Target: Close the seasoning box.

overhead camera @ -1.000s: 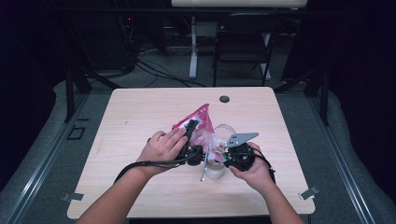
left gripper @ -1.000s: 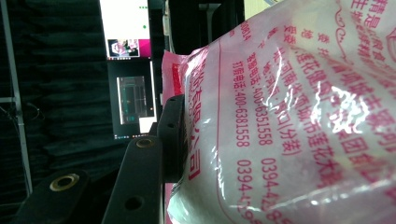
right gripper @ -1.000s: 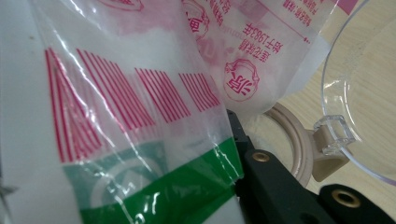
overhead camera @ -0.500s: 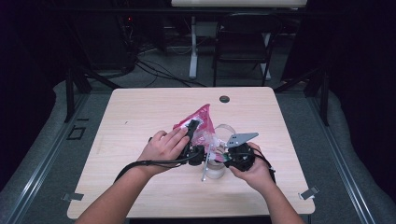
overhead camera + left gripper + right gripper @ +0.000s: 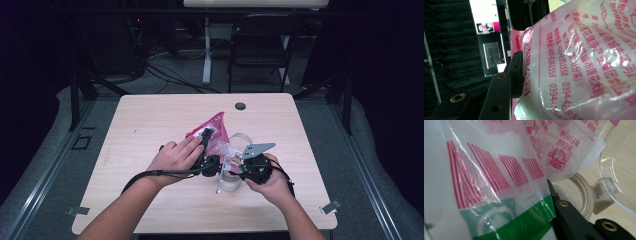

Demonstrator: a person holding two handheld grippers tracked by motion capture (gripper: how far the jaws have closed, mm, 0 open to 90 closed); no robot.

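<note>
Pink-printed plastic film makes up the bag [image 5: 212, 134], a crinkled, glossy pouch with a whitish filling, held above the middle of the pale wood-grain counter [image 5: 150, 120]. Its pointed top corner rises toward twelve o'clock, and its lower end hangs over a clear round jar [image 5: 231, 180].

At about nine o'clock of the jar, the left gripper [image 5: 207, 150] has its fingers closed on the bag's side. In the left gripper view one matte black finger [image 5: 517, 75] presses flat against the film, which bulges taut beside it and carries rows of red characters and digits. At about three o'clock of the jar, the right gripper [image 5: 235, 167], topped by its grey three-cornered plate, pinches the bag's lower part. In the right gripper view the film [image 5: 499, 182] shows red stripes and a green band, creased and shiny, lying over a black finger [image 5: 566, 215].

Past that finger in the right gripper view lies the jar's mouth with a beige ring [image 5: 584, 192] around it, and a clear hinged lid [image 5: 619, 170] stands open on a small beige hinge. A small dark round disc [image 5: 240, 106] sits in the counter near its far edge, at twelve o'clock of the bag.
</note>
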